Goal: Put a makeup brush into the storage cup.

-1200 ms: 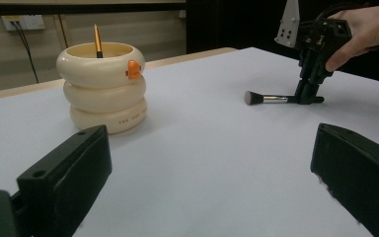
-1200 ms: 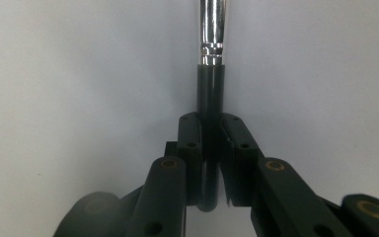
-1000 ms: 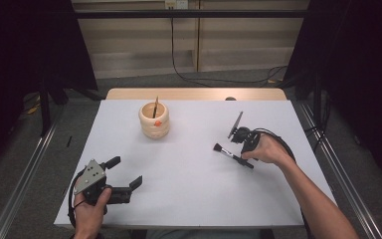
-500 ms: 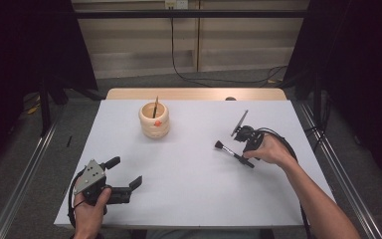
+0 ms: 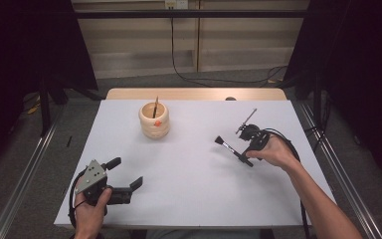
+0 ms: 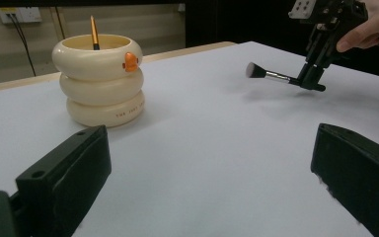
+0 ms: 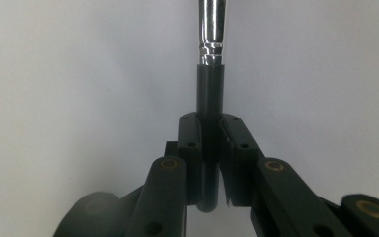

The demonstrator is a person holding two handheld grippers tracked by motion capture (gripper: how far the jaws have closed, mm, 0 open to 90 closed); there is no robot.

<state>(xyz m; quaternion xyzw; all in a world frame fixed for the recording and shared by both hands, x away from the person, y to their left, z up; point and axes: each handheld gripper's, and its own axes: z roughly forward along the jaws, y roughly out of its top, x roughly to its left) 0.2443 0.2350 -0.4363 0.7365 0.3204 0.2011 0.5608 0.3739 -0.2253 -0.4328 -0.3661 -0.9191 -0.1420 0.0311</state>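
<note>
Right tool [image 5: 239, 152] pinches brush [image 5: 227, 145] mid-table; left tool [image 5: 129, 175] spread near front edge.

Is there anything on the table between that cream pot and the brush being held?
Nothing: the high view shows bare white table between the pot and the brush.

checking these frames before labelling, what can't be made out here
- Cream ringed duck-shaped holder: its inside is hidden by its own wall in the left gripper view, so the lower end of the orange-handled stick is unseen.
- Black-handled makeup brush in the right gripper: bristles cut off by the right gripper view's top edge.
- Lettering on the holder's bottom ring: too small.
</note>
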